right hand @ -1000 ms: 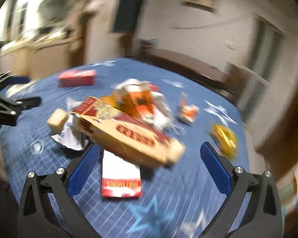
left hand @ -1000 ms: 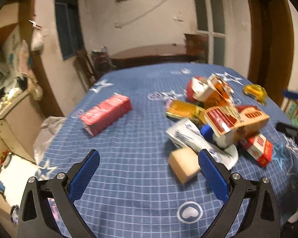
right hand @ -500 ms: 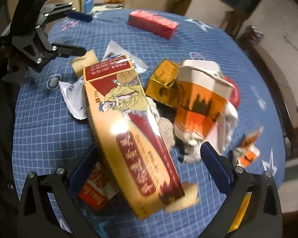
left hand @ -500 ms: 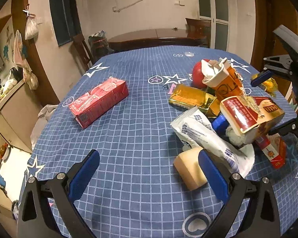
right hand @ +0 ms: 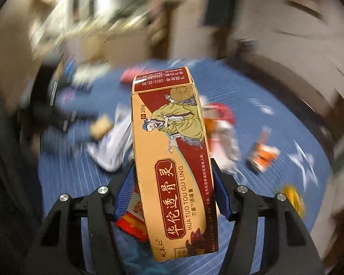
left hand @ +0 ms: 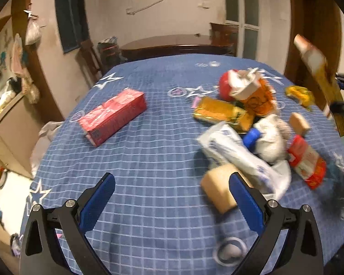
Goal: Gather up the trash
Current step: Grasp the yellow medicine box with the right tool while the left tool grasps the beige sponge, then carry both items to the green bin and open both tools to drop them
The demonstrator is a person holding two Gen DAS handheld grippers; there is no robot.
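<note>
My right gripper (right hand: 174,192) is shut on a long yellow and red medicine box (right hand: 172,155) and holds it above the table; the box also shows at the right edge of the left wrist view (left hand: 318,78). My left gripper (left hand: 172,197) is open and empty, low over the blue checked tablecloth (left hand: 149,160). A tan block (left hand: 217,190) lies just inside its right finger. The trash pile holds a white wrapper (left hand: 236,155), a gold packet (left hand: 217,112), an orange cup (left hand: 256,94) and a small red packet (left hand: 307,160). A red carton (left hand: 114,116) lies apart to the left.
A yellow wrapper (left hand: 300,94) lies near the table's far right edge. A dark wooden table (left hand: 172,45) and chairs stand behind. A cabinet (left hand: 4,123) stands at the left. The right wrist view is motion-blurred.
My right gripper has closed on the medicine box and lifted it off the pile, swinging quickly. The left gripper has shifted slightly and stays open.
</note>
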